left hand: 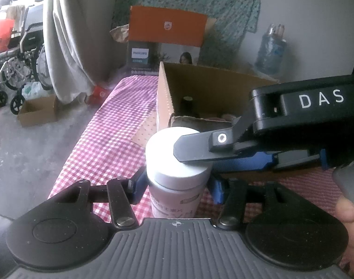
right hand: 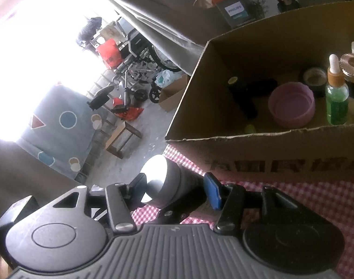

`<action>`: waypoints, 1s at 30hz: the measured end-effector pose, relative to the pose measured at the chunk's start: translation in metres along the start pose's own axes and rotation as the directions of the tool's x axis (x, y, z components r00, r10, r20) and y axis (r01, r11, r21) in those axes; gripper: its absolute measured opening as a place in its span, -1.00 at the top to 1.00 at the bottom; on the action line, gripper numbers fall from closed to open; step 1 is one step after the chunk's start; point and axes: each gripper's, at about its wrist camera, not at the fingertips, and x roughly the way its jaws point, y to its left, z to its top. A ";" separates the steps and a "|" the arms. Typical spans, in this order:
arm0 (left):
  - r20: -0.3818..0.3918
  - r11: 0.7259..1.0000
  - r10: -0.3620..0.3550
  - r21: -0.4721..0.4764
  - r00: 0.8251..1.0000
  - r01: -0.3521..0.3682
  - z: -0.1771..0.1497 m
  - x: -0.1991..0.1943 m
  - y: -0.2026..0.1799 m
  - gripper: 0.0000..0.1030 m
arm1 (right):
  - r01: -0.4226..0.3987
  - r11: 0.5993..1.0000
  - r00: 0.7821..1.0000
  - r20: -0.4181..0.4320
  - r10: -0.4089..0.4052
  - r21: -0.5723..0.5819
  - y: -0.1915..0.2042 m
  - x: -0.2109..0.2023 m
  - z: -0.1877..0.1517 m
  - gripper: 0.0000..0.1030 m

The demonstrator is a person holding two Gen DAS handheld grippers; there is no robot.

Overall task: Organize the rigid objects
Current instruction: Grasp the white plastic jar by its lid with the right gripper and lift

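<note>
Both my left tool (left hand: 177, 186) and right tool (right hand: 177, 188) clamped on the white-capped supplement bottle (left hand: 177, 174); uneven pulling could twist it loose.

bottle label (left hand: 174, 205) blurred, carton print (right hand: 291, 166) cropped

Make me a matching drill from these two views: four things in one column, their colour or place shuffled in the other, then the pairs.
1. jar lid
2. dropper bottle
3. tablecloth
4. round tub

A. green, upright in the cardboard box
B. white, between both grippers' fingers
C. purple, open, inside the box
D. red and white checks

Pairs: 1-B, 2-A, 3-D, 4-C
</note>
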 end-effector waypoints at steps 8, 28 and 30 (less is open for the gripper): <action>0.021 1.000 0.002 0.021 1.000 -0.003 0.002 -0.018 -0.012 -0.04 | -0.014 1.000 1.000 0.024 0.015 -0.015 0.008 -0.020 -0.009 -0.12; 0.199 0.985 -0.079 0.166 0.977 0.046 0.050 -0.063 -0.077 -0.04 | -0.024 0.992 0.966 0.251 0.054 -0.124 0.036 -0.128 0.006 -0.12; 0.210 0.981 -0.107 0.183 0.972 0.069 0.060 -0.061 -0.086 -0.04 | -0.006 0.991 0.959 0.280 0.042 -0.130 0.035 -0.141 0.013 -0.12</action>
